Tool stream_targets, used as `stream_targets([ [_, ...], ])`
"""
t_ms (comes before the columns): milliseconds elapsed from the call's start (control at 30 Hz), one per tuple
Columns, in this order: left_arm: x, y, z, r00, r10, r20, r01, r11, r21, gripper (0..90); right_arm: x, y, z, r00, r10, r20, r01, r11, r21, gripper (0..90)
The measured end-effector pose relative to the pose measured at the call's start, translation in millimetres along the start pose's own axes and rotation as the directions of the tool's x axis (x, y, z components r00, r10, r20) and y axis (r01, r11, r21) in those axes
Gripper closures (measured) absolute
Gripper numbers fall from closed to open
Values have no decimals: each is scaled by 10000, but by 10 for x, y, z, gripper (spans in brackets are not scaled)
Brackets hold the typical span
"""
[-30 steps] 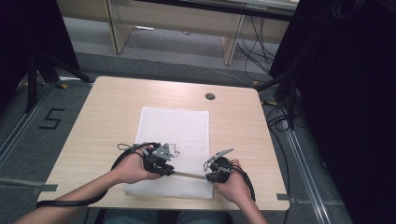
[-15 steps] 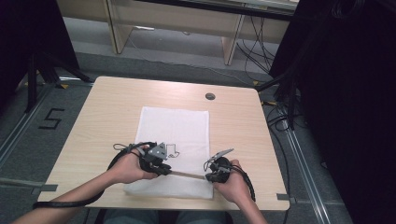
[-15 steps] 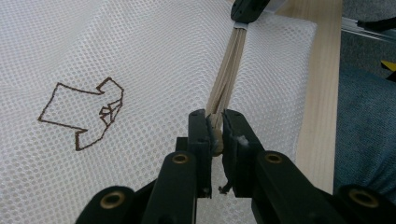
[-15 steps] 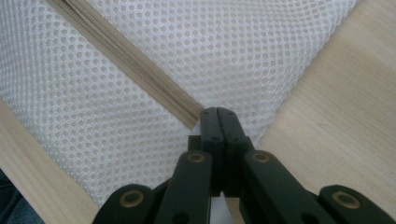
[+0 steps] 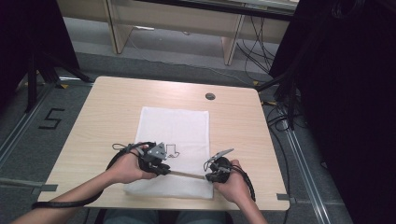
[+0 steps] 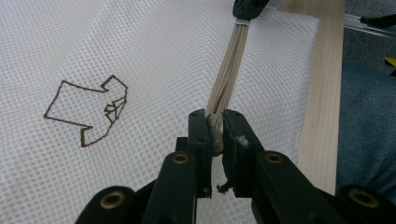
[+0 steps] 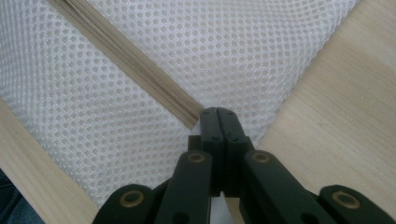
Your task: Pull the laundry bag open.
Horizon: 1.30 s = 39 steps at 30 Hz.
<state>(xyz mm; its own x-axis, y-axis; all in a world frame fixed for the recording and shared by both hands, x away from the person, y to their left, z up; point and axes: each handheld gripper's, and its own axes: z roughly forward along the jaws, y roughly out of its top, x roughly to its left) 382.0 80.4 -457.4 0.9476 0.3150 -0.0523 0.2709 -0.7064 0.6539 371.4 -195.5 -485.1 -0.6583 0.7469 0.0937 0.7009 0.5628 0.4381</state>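
Pale wooden worktop (image 5: pixel 112 109) carries a white mesh bag (image 5: pixel 175 135), whose beige zipper (image 5: pixel 187 174) the left hand-held gripper (image 6: pixel 215 133) clamps at the pull while the right hand-held gripper (image 7: pixel 218 122) pinches its end.

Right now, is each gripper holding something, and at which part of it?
Left gripper grips the beige zipper pull of the white mesh bag. Right gripper is shut on the bag at the zipper's end.
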Motion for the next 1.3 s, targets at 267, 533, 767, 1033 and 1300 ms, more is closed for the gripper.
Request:
stream_targets([
  [267, 2, -3, -2, 9999, 149, -7, -149, 9999, 36, 819, 2, -1, 0, 10000, 5, 9, -5, 10000, -3, 900],
  [533, 2, -2, -10, 9998, 183, 47, -183, 9998, 91, 818, 1, -2, 2, 10000, 65, -34, -65, 10000, -11, 900],
  [767, 16, -25, -49, 9999, 113, 58, -113, 9999, 69, 819, 21, -1, -10, 9992, 406, 9, -406, 9990, 208, 900],
  [1033, 62, -63, -109, 9999, -97, -98, 98, 9999, 65, 819, 2, -4, -2, 9997, 221, -51, -221, 9997, 56, 900],
  [1300, 72, -98, -129, 9999, -33, -110, 33, 10000, 4, 819, 3, -1, -2, 9997, 231, -24, -231, 9997, 88, 900],
])
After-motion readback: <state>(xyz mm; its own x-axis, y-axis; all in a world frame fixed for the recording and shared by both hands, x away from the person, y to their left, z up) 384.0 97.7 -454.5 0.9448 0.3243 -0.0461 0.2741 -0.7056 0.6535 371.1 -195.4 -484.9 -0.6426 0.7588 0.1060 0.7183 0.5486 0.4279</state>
